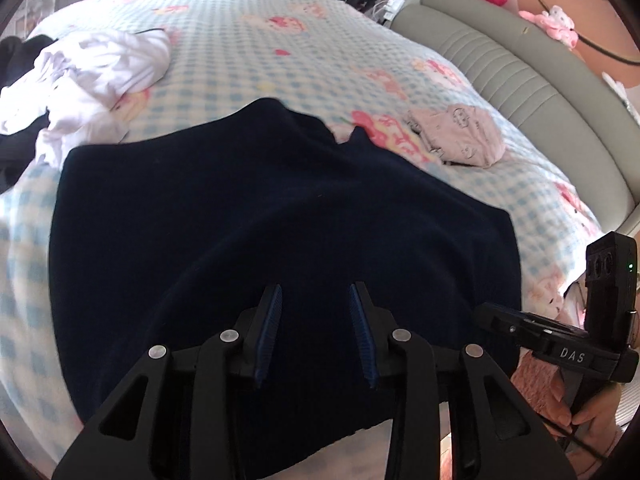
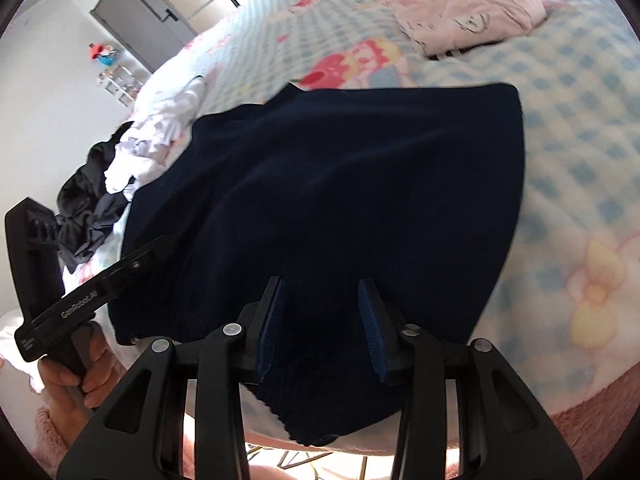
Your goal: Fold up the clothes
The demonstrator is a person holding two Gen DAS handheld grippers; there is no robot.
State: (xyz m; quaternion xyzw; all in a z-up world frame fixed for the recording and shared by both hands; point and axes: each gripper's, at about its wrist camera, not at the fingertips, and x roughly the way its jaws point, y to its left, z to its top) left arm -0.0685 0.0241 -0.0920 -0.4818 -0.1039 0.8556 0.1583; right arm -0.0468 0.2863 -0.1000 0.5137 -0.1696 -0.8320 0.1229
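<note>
Navy garment (image 1: 280, 220) lay spread on the checked bedspread (image 1: 240, 32) at the near edge of the bed, its near hem hanging just over the side. Left gripper (image 1: 316, 292) hovered over the near part of it, jaws apart, nothing between the pads; right gripper (image 2: 322, 286) likewise, jaws apart above the dark cloth, not clamped on it. Both read as parted, though whether the fingertips brushed the fabric could not be told. Judged progress: one pale pink item (image 1: 460, 136) sat folded farther up the bed, apparently finished; the navy piece looked flattened and perhaps partly folded, more folds probably owed; a rumpled white garment (image 1: 88, 76) and a black one (image 2: 88, 204) waited in a heap beside it, untouched. Hard to make out: seams, sleeves and fold lines of the navy cloth were lost in its darkness; far edge blurred; the heap ran off frame, so the count of remaining items stayed unknown.
</note>
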